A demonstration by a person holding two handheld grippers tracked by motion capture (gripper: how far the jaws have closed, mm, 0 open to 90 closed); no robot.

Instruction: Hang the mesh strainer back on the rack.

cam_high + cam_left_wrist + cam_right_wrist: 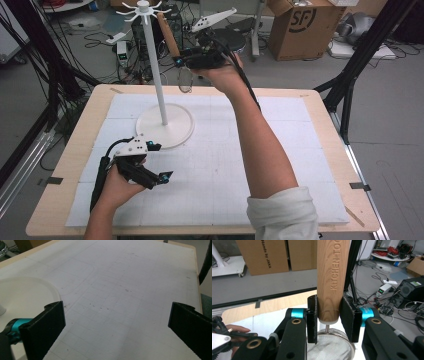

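A strainer with a wooden handle point(167, 34) and a round wire mesh bowl point(185, 80) hangs in the air beside the pole of a white hook stand point(156, 65). My right gripper point(182, 59) is shut on the handle's lower end. In the right gripper view the pads press both sides of the handle point(333, 272), with the mesh bowl point(332, 347) just below the right gripper point(331, 318). My left gripper point(160, 161) rests low over the white mat near the stand's round base point(165, 125). In its own view the left gripper point(117, 322) stands open with nothing between the jaws.
The stand's top carries a ring of white hooks point(143, 9). A white mat point(280, 150) covers the wooden table point(80, 130). Cardboard boxes point(300, 25), cables and black frame legs point(350, 85) stand beyond the table's far edge.
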